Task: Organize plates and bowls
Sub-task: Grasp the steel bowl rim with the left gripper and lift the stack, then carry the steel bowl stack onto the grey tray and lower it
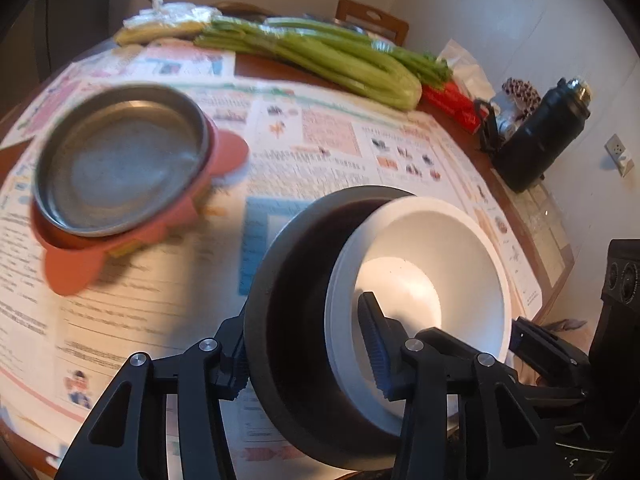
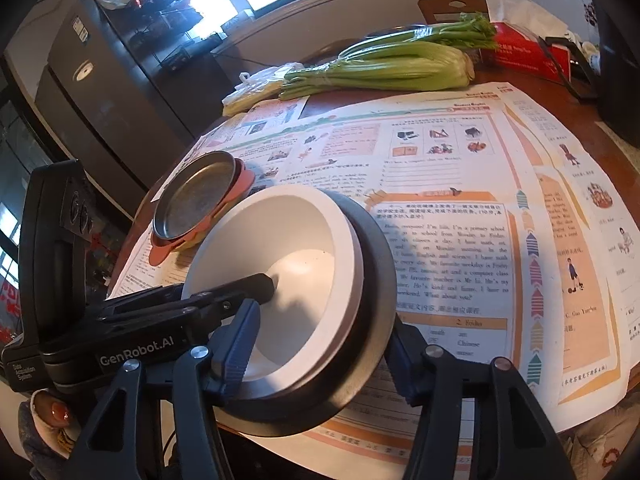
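- The white bowl (image 1: 424, 280) sits nested inside the black bowl (image 1: 288, 320), near the table's (image 2: 532, 80) front edge, on spread newspapers (image 2: 440, 184).
- The left gripper (image 1: 308, 364) pinches the stack's near wall, one finger inside the white bowl, one outside the black.
- The right gripper (image 2: 320, 356) clamps the opposite side the same way.
- The steel plate (image 1: 120, 160) on its orange dish (image 1: 76, 268) lies just beyond, to the left.
- I'd keep both grips even and the stack level, so the inner bowl doesn't slide.

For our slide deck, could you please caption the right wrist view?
Both grippers hold a white bowl nested in a black bowl near a metal plate.
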